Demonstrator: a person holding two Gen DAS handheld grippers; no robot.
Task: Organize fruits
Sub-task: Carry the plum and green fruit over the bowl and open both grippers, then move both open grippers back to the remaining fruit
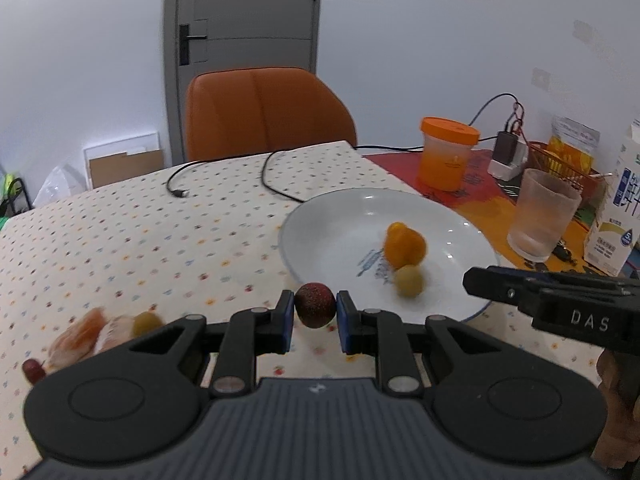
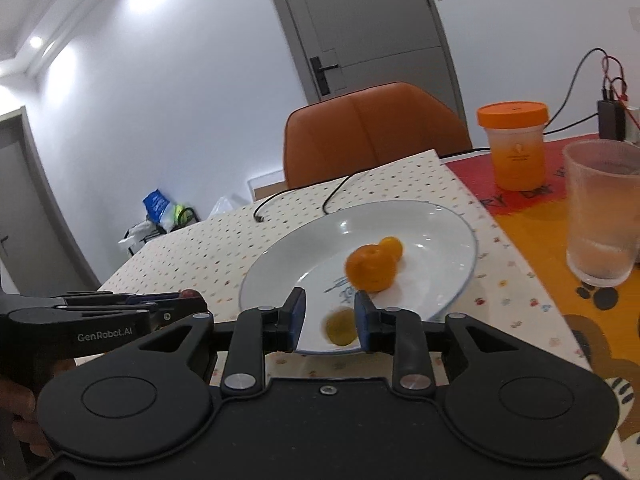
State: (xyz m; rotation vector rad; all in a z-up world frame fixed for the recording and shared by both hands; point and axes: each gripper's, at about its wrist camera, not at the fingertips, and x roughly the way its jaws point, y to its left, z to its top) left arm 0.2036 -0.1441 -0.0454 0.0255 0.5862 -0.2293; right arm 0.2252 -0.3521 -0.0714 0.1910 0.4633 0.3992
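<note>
My left gripper point(image 1: 315, 309) is shut on a dark red round fruit point(image 1: 315, 305), held just in front of the near rim of a white plate point(image 1: 332, 216). On the plate lie orange citrus fruits point(image 1: 404, 245) and a small yellow-green fruit point(image 1: 409, 281). My right gripper point(image 2: 330, 314) is open over the plate's near edge point(image 2: 440, 216), with the yellow-green fruit point(image 2: 340, 327) loose between its fingers and the oranges point(image 2: 370, 268) just beyond. More fruits point(image 1: 96, 332) lie on the cloth at the left.
A frosted glass point(image 1: 542, 216), an orange-lidded jar point(image 1: 446, 156), a milk carton point(image 1: 618, 208) and a charger with cables point(image 1: 506, 152) stand to the right. A black cable point(image 1: 276, 184) crosses the dotted tablecloth. An orange chair point(image 1: 264, 112) is behind the table.
</note>
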